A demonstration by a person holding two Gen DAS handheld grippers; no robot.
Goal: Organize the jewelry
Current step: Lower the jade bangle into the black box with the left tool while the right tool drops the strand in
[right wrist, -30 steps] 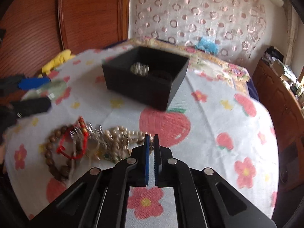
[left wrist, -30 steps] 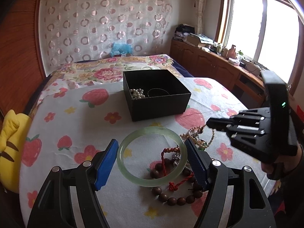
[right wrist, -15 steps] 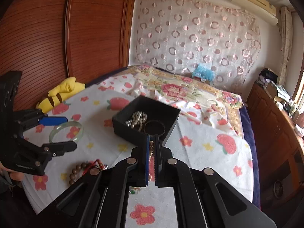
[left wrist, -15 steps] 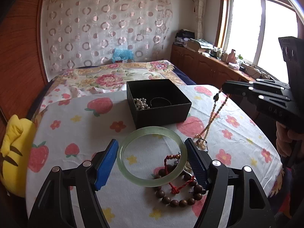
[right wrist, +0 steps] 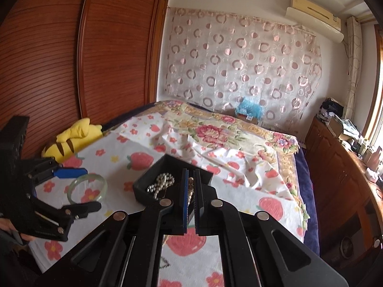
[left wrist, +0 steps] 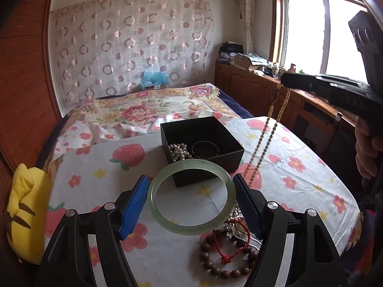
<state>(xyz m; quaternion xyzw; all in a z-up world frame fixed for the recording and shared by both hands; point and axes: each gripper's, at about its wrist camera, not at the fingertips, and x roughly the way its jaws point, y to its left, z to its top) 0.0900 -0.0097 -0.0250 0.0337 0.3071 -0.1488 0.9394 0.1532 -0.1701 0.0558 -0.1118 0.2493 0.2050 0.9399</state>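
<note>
The left gripper clamps a pale green jade bangle between its blue pads, the ring lying flat and raised above the strawberry-print cloth. At 12 o'clock from the bangle sits the open black square box, its near wall just behind the ring's far rim; inside lie a heap of silver-white pearls and a thin dark ring. At 5 o'clock, on the cloth, rests a brown wooden bead bracelet with red cord. The right gripper, jaws nearly together, pinches a long golden bead chain that hangs at 2 o'clock, beside the box's right wall. The cloth's right edge lies past the chain; bare cloth spreads toward 9 o'clock up to a yellow plush toy.
</note>
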